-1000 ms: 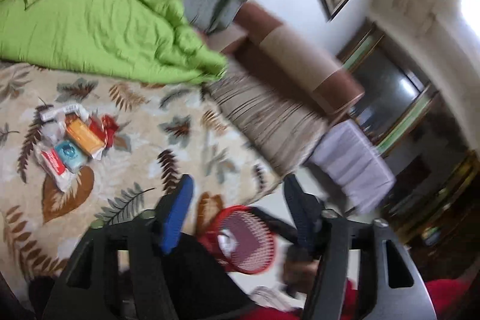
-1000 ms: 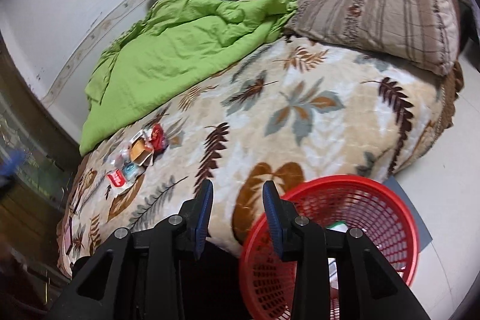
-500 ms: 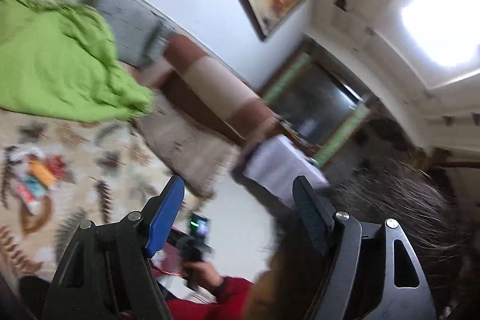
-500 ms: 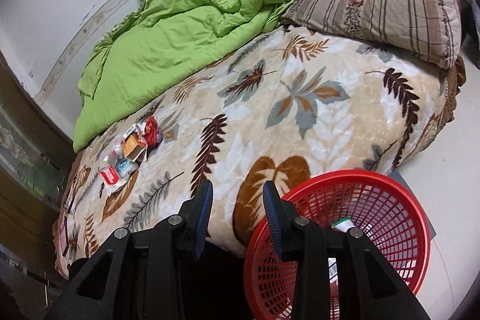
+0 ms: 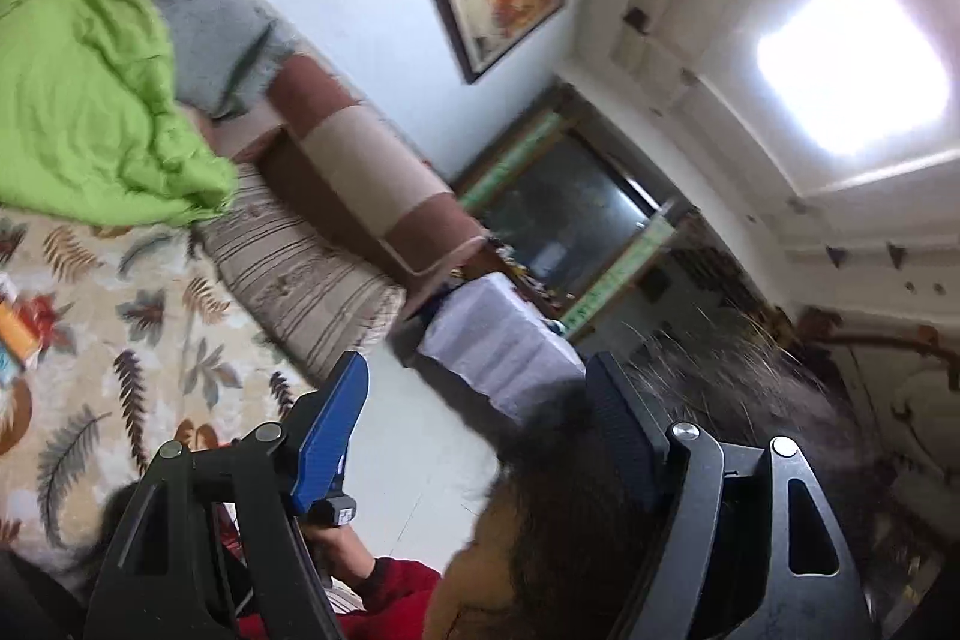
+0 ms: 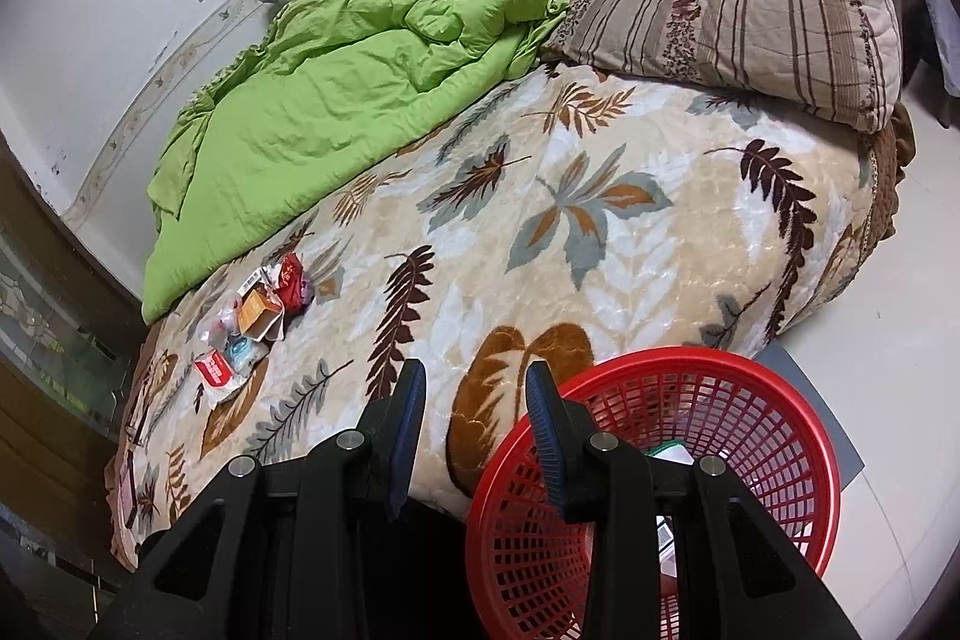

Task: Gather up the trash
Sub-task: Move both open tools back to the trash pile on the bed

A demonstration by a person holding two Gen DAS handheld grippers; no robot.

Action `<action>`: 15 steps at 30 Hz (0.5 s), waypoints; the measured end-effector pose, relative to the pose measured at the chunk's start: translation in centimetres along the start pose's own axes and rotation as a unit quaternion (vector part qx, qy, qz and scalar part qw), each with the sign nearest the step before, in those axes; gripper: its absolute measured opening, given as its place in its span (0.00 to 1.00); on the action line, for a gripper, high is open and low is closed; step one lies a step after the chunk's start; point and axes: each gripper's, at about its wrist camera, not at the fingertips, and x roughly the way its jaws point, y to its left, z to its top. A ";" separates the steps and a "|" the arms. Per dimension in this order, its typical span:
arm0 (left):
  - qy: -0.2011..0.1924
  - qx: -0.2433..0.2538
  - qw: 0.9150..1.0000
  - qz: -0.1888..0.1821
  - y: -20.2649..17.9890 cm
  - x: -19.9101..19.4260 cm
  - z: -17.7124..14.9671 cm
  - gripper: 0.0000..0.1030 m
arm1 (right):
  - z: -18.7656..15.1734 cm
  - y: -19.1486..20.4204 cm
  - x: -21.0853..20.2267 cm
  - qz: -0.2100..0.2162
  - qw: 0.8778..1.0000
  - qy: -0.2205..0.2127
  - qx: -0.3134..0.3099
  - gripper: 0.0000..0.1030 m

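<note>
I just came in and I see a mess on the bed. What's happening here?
Someone is tidying up with a grabber tool in each hand. A little pile of wrappers sits on the leafy blanket, not picked up yet. The red basket waits on the floor beside the bed. The right gripper is open and empty above the bed edge. The left gripper is open too, pointing off across the room.

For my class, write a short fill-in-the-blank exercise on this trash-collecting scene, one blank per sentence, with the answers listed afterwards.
1. The basket beside the bed is coloured ____.
2. The pile of wrappers lies on the leaf-patterned ____.
3. The crumpled quilt near the wall is coloured ____.
4. The right gripper holds nothing and its jaws are ____.

Missing words: red; blanket; green; open
</note>
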 end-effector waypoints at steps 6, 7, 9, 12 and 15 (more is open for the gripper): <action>-0.057 -0.065 0.989 0.118 7.2 -3.0 -0.1 0.78 | 1.0 1.4 0.6 0.020 1.000 -0.001 -0.018 0.36; -0.061 -0.075 0.984 0.147 8.8 -3.2 -0.2 0.78 | 1.1 1.9 0.7 0.024 0.999 -0.003 -0.027 0.37; -0.062 -0.095 0.967 0.226 12.4 -3.5 -0.2 0.80 | 1.5 3.5 1.3 0.036 0.998 -0.002 -0.052 0.41; -0.042 -0.124 0.941 0.313 18.1 -3.2 -0.7 0.82 | 2.1 5.7 2.5 0.061 0.996 0.002 -0.070 0.43; -0.029 -0.183 0.915 0.358 25.6 -3.1 -1.6 0.82 | 2.4 8.3 4.2 0.078 0.992 0.015 -0.097 0.50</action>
